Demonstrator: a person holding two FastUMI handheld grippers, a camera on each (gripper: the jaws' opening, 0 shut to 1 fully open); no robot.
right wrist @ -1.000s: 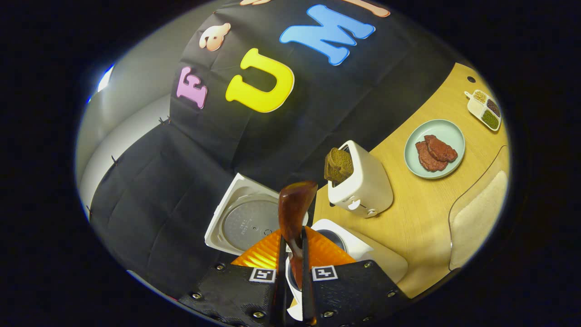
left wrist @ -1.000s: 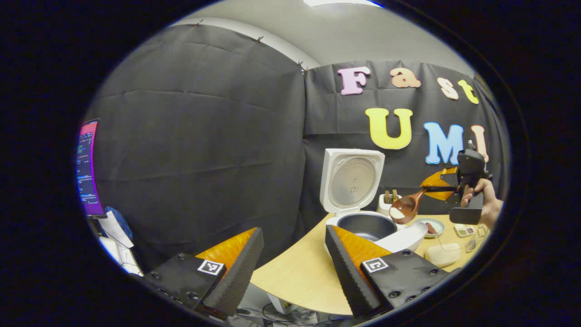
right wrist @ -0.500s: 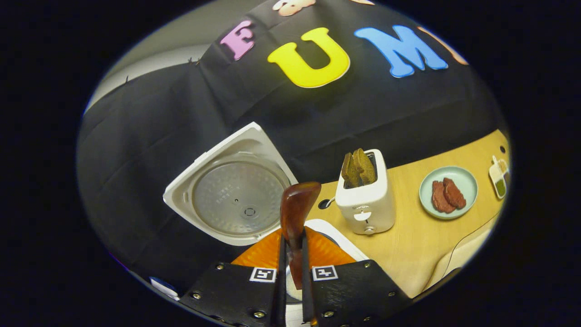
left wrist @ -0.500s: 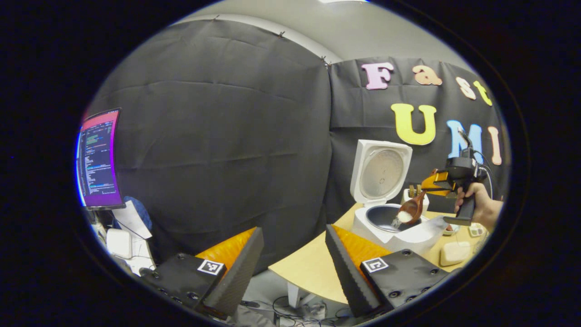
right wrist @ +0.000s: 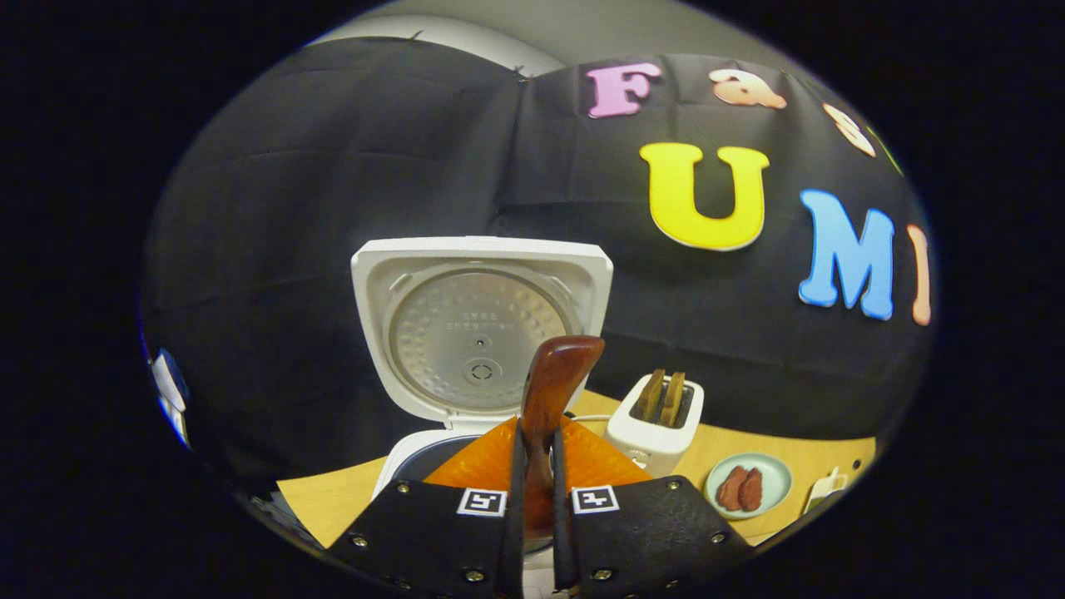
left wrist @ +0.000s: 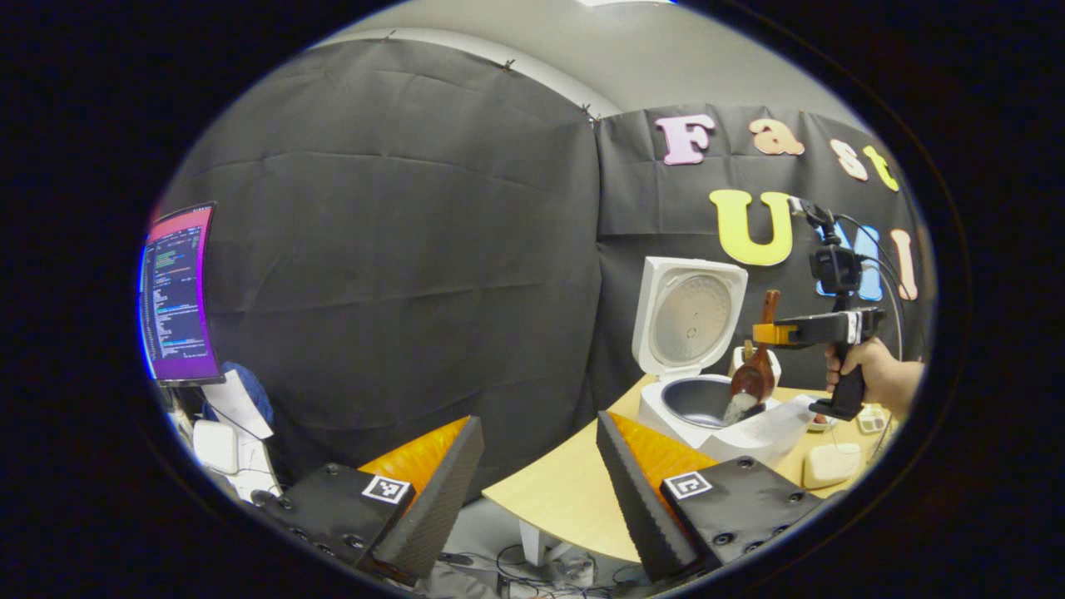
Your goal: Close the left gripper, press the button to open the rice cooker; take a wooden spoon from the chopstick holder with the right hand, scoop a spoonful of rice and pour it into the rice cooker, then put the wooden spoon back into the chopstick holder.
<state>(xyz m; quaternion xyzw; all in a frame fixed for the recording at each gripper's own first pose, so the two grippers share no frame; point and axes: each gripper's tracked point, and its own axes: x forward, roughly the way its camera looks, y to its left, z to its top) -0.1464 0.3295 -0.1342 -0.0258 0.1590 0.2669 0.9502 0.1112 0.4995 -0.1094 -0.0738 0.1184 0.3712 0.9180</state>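
Monitor (left wrist: pixel 176 293): lit screen at the far left of the left gripper view, beside the black cloth wall; it sits where it sat half a second ago.

Left hand-held gripper (left wrist: pixel 532 491): fingers spread wide with nothing between them, held short of the worktop (left wrist: pixel 553 499) edge; its spread is unchanged from the earlier frames.

Rice cooker (left wrist: pixel 707 408): white body on the worktop, dark inner pot exposed, lid (left wrist: pixel 689 318) standing upright behind it. In the right gripper view the lid (right wrist: pixel 478 329) now faces the camera squarely, where earlier it appeared tilted.

Wooden spoon (left wrist: pixel 755 366): steeply upended, bowl down over the inner pot, handle pointing up. One second ago the bowl was level and carried a mound of rice; now white rice (left wrist: pixel 737 408) is spilling from its lower lip into the pot.

Right hand-held gripper (left wrist: pixel 775 334): closed tightly on the spoon's handle, held by a hand (left wrist: pixel 865 374) above the cooker, fingers now level. In the right gripper view the handle (right wrist: pixel 551 391) rises between the two pinched fingers.

Toaster (right wrist: pixel 656 424): white, just right of the cooker, two brown slices standing in its slots.

Plate (right wrist: pixel 749 487): pale, right of the toaster, carrying reddish-brown pieces.
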